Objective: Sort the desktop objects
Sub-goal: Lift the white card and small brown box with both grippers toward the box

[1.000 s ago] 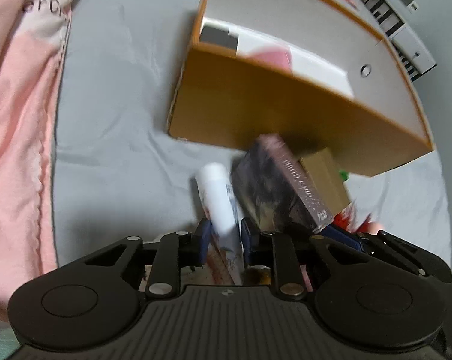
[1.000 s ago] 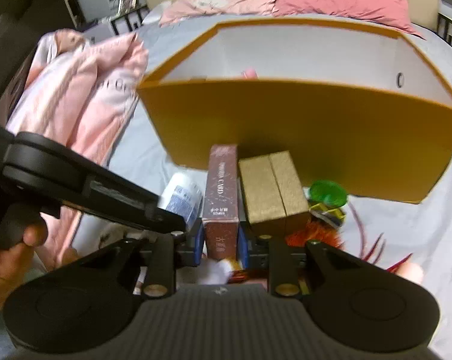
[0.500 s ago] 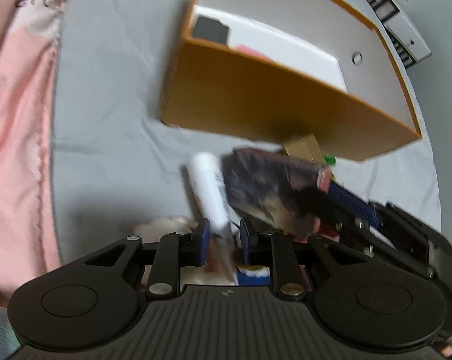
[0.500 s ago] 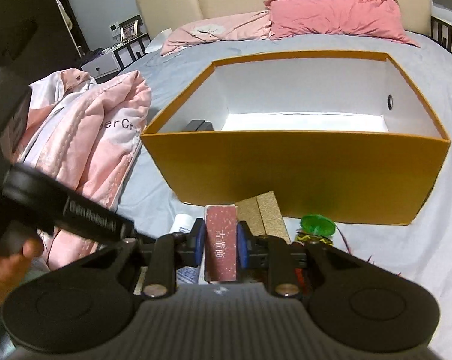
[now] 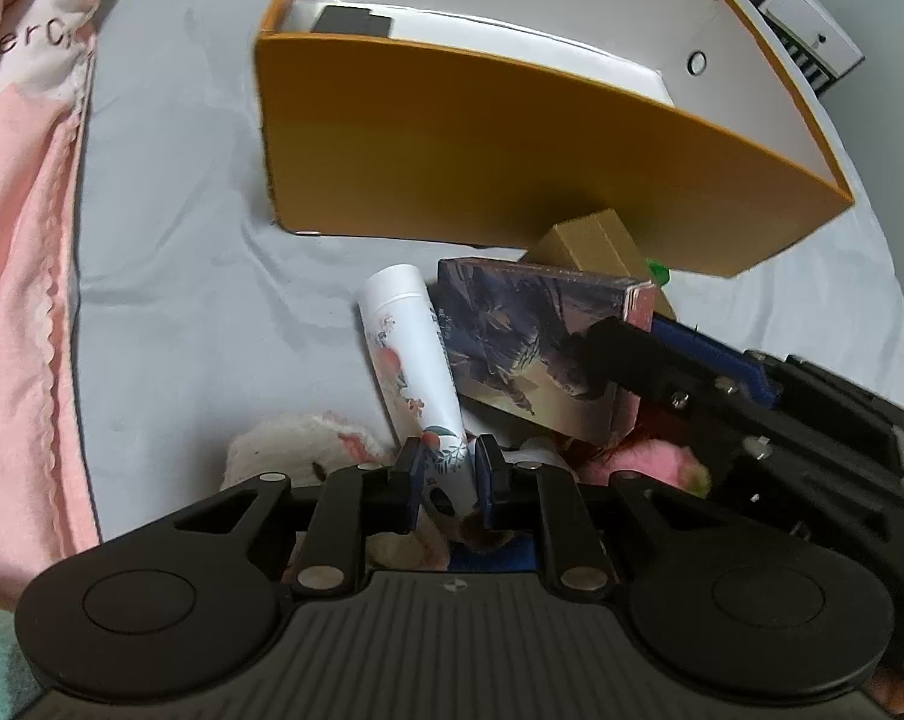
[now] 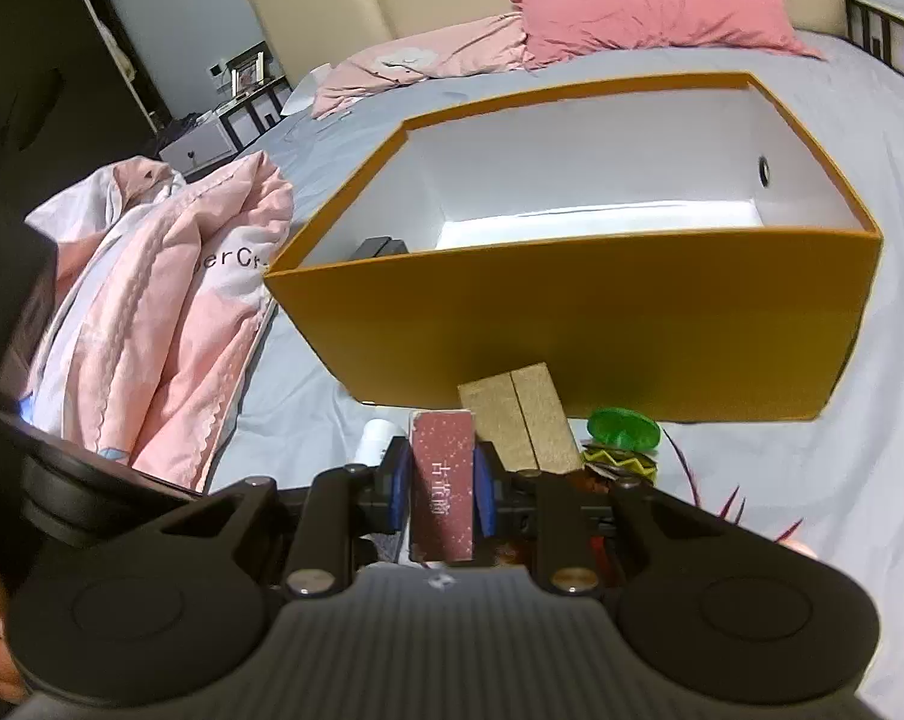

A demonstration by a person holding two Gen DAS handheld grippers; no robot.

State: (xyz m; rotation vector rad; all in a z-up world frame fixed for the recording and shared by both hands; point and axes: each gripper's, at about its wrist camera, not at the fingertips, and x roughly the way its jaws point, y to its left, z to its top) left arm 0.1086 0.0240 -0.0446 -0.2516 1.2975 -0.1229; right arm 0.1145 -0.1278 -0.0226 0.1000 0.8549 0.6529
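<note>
The right gripper (image 6: 441, 489) pinches a red card box (image 6: 443, 483) by its thin sides, just in front of the orange box (image 6: 571, 336). The left gripper (image 5: 450, 467) has just been closing, and its pads now squeeze the white tube's (image 5: 413, 360) tail. Each should lift straight up, clear the wall, then let go low inside.

The orange box (image 6: 571, 324) stands at 12 o'clock, its open white interior mostly free above the tall near wall. At 9 o'clock, grey bed sheet (image 5: 164, 252) lies bare up to the pink jacket (image 6: 170, 312).
</note>
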